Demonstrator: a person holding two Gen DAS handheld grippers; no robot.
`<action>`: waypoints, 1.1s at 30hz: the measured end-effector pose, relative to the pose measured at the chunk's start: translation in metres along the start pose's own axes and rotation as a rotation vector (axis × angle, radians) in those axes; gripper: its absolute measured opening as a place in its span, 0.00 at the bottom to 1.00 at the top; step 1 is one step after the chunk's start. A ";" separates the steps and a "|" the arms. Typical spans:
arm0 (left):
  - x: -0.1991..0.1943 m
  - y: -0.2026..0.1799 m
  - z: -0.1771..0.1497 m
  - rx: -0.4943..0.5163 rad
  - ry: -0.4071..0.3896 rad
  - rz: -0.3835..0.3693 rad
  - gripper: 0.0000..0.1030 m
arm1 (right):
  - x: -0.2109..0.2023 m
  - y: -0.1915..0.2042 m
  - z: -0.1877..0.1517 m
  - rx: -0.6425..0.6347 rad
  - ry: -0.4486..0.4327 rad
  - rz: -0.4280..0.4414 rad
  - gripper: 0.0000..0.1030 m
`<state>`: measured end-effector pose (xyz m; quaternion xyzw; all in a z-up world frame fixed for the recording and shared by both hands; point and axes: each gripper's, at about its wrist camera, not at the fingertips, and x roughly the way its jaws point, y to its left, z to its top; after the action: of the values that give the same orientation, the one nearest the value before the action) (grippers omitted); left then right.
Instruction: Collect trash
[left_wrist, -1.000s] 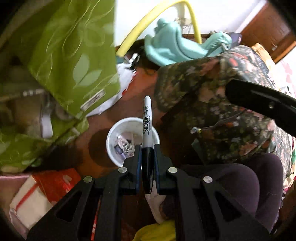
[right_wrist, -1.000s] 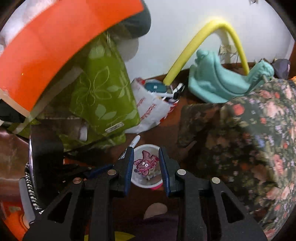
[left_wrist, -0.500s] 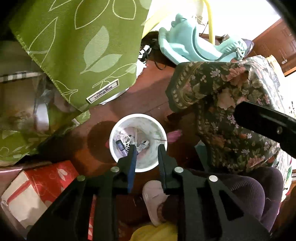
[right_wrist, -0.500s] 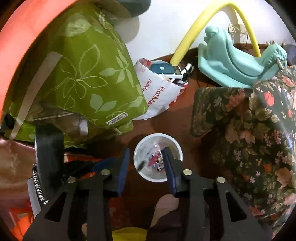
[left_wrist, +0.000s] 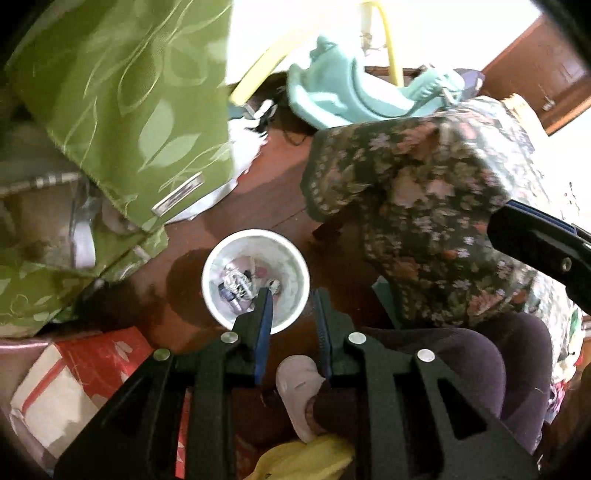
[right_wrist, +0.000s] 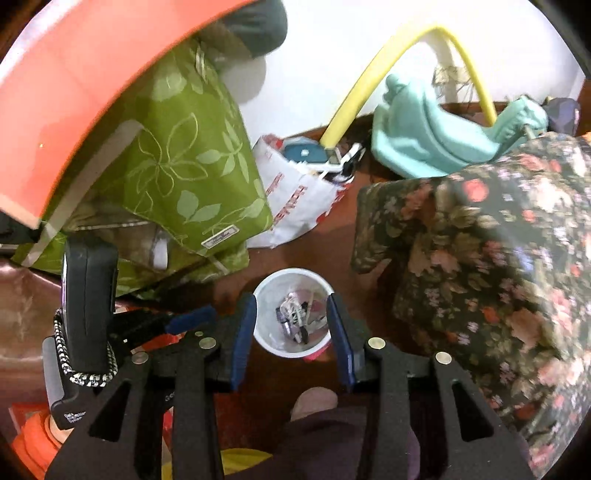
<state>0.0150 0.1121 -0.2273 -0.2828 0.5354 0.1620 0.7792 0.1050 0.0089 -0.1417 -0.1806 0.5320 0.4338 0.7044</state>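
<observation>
Over the cup (left_wrist: 255, 280): left gripper (left_wrist: 291, 295) and right gripper (right_wrist: 291, 314), both parted, holding nothing.
Changed: marker and pink toy released a second ago.
Trash: in the cup on the floor (left_wrist: 236, 206).
Meaning: both drops done.

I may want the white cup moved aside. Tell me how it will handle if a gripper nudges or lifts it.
The cup looks thin-walled and holds only small scraps, so it is probably light and would slide or tip under a sideways nudge. It appears to be taller than it is wide, which adds to the tipping risk. A squeeze at the rim may crush it; a gentle grip is safer.
</observation>
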 end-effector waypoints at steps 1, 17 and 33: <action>-0.007 -0.008 0.000 0.019 -0.012 -0.010 0.20 | -0.010 -0.002 -0.003 0.005 -0.021 -0.006 0.35; -0.186 -0.113 -0.023 0.334 -0.446 -0.180 0.20 | -0.214 -0.002 -0.077 0.180 -0.570 -0.245 0.35; -0.272 -0.114 -0.064 0.482 -0.726 -0.208 0.82 | -0.275 0.033 -0.124 0.301 -0.823 -0.427 0.83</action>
<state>-0.0708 -0.0028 0.0377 -0.0703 0.2183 0.0424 0.9724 -0.0112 -0.1768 0.0684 0.0046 0.2170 0.2334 0.9479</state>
